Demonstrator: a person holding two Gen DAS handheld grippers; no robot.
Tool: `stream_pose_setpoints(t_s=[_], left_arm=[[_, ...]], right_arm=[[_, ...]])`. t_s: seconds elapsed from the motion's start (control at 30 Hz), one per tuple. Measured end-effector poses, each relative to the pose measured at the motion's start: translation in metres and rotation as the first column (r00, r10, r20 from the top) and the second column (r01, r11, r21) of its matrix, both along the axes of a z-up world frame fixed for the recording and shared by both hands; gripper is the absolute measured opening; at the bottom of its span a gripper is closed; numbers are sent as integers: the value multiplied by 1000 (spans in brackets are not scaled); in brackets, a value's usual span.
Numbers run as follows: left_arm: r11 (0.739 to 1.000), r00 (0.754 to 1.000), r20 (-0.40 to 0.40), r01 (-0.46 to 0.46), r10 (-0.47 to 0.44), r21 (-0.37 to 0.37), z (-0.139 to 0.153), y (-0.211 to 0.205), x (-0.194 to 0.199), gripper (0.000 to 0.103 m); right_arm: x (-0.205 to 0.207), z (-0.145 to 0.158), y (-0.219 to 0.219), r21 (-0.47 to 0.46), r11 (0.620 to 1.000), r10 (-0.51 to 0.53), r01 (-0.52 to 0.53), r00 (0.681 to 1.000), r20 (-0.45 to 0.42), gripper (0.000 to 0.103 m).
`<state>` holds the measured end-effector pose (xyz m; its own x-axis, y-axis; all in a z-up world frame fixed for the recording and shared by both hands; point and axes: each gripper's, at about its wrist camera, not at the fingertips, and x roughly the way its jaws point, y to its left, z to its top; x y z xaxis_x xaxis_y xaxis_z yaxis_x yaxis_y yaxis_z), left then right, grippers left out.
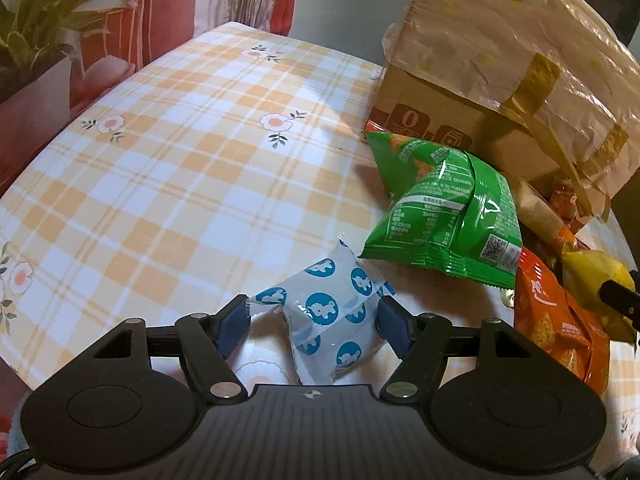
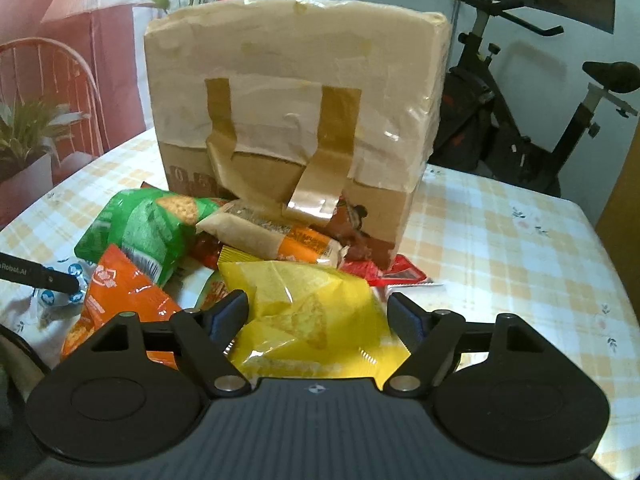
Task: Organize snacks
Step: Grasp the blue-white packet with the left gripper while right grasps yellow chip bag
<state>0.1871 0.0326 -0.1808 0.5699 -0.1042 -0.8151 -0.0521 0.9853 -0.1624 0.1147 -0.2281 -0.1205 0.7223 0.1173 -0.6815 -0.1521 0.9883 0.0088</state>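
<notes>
A white packet with blue bear circles [image 1: 328,312] lies between the fingers of my left gripper [image 1: 312,316]; the blue pads sit against its two ends, jaws wide. A yellow chip bag [image 2: 312,320] lies between the fingers of my right gripper [image 2: 316,312], which stands open around it. A green chip bag [image 1: 440,216] [image 2: 148,224], an orange bag [image 1: 560,328] [image 2: 116,300], a beige-and-orange packet [image 2: 272,236] and a red packet [image 2: 396,274] lie piled in front of the taped cardboard box [image 2: 296,108] [image 1: 500,72].
The table has a yellow-and-white checked cloth with flowers [image 1: 160,160] [image 2: 500,240]. A potted plant [image 1: 40,28] stands beyond the left edge. An exercise bike [image 2: 560,100] stands behind the table on the right.
</notes>
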Motion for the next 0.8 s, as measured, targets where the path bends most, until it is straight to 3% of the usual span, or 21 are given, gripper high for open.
stream_pose_setpoints(t_s=[0.13, 0.2, 0.27, 0.33, 0.8], left_arm=[[1000, 1000, 5, 14, -14, 3, -1, -1, 0, 72], [1000, 1000, 11, 19, -19, -12, 0, 0, -1, 65], [998, 999, 25, 43, -42, -54, 2, 2, -3, 45], [998, 998, 38, 53, -52, -44, 5, 0, -5, 41], [999, 992, 119, -34, 37, -26, 34, 13, -15, 33]], right_arm=[[2, -2, -2, 16, 1000, -5, 5, 1000, -10, 82], [4, -3, -4, 28, 1000, -14, 14, 1000, -19, 84], [5, -4, -4, 32, 999, -16, 17, 1000, -26, 85], [6, -4, -3, 29, 999, -16, 17, 999, -32, 86], [7, -4, -4, 44, 999, -19, 22, 998, -53, 88]])
